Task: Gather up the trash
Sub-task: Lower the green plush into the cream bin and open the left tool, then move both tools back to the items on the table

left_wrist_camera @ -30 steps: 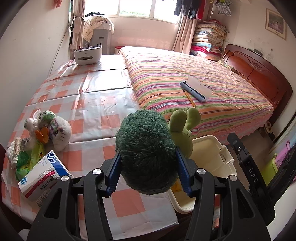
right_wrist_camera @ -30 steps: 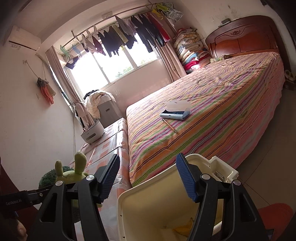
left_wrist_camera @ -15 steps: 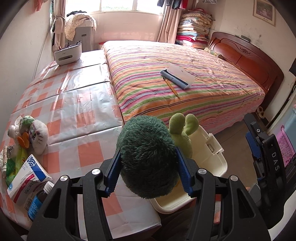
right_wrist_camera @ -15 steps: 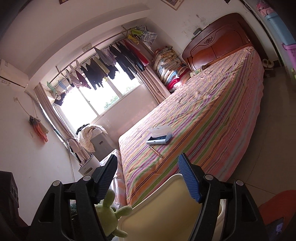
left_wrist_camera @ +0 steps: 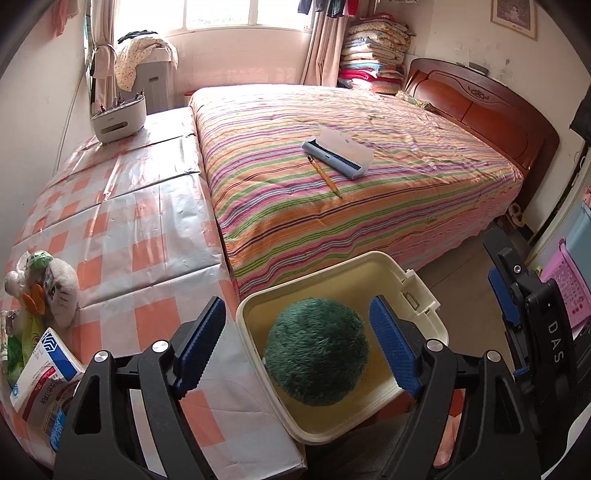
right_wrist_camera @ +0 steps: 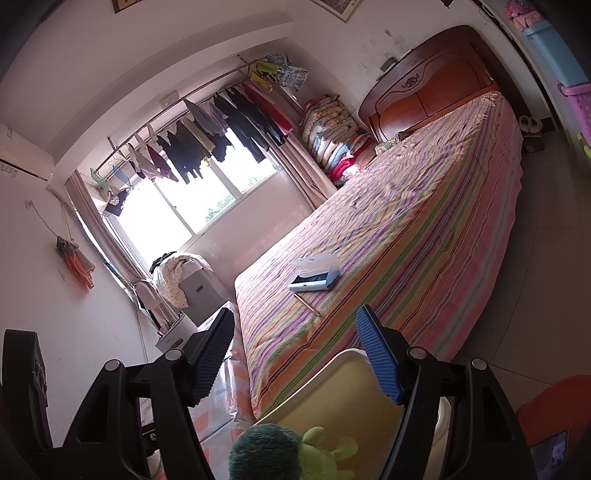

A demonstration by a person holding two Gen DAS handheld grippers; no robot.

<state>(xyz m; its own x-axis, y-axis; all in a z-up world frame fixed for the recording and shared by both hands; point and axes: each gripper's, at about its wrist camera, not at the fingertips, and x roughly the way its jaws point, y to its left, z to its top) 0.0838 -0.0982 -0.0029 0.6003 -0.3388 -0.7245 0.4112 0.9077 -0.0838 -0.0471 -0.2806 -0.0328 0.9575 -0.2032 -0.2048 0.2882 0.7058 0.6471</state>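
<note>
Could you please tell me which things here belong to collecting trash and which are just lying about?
Job:
green plush, lying in the bin
cream bin
left gripper, jaws just opened, off the plush
right gripper, open

Lying about:
medicine box
plush cat
pencil
lint brush

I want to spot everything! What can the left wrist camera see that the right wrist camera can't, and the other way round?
Only the left wrist view shows the checked table, the medicine box, the plush cat and the open left gripper, whose jaws have just opened. Only the right wrist view shows the hanging clothes and the open right gripper. Both show the green plush in the cream bin, the bed, pencil and window.
</note>
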